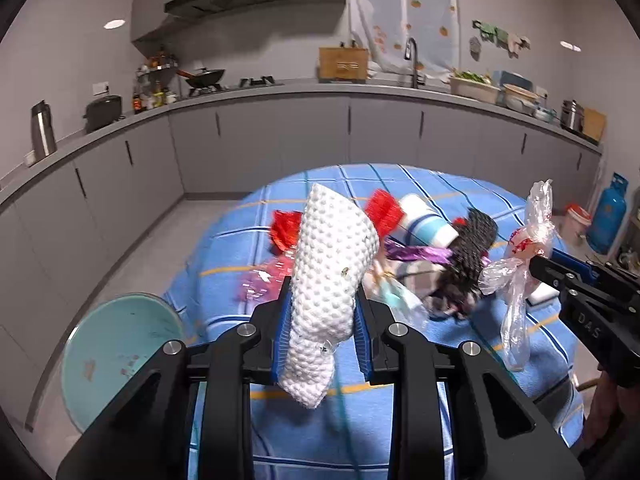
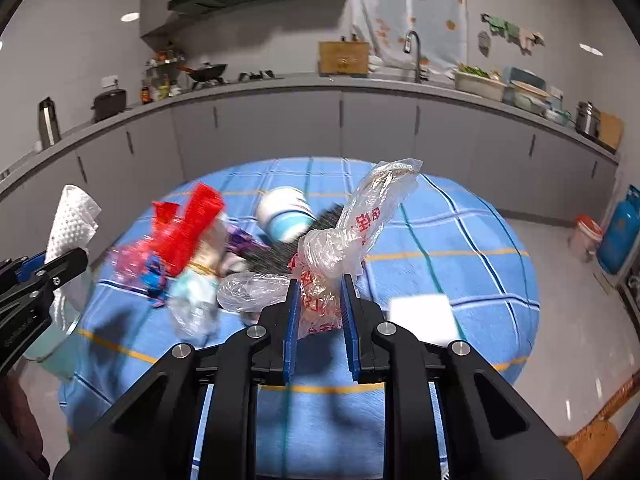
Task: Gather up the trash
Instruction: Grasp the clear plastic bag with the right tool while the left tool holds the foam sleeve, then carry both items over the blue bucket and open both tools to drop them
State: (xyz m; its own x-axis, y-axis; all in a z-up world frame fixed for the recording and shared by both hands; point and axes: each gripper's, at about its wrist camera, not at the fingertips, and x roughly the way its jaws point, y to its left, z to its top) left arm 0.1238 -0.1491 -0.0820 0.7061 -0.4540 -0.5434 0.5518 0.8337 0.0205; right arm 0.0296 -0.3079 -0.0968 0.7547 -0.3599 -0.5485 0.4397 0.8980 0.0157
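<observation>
My left gripper (image 1: pixel 322 300) is shut on a white foam net sleeve (image 1: pixel 332 264), which sticks up between its blue pads above the table. My right gripper (image 2: pixel 320 292) is shut on a clear plastic bag with red print (image 2: pixel 352 232), lifted off the cloth. In the left wrist view the right gripper (image 1: pixel 538 262) comes in from the right with the plastic bag (image 1: pixel 520 264) hanging from it. A pile of trash lies on the blue checked tablecloth (image 2: pixel 460 240): red wrappers (image 2: pixel 188 228), a white and blue cup (image 2: pixel 286 212) on its side, a black net (image 1: pixel 472 248), a purple wrapper (image 1: pixel 416 254).
A teal bin (image 1: pixel 116 352) stands on the floor left of the table. A white block (image 2: pixel 424 314) lies on the cloth at the right. Grey kitchen cabinets (image 1: pixel 280 136) run along the far wall. A blue gas cylinder (image 2: pixel 620 232) and a small bucket (image 2: pixel 586 236) stand at the right.
</observation>
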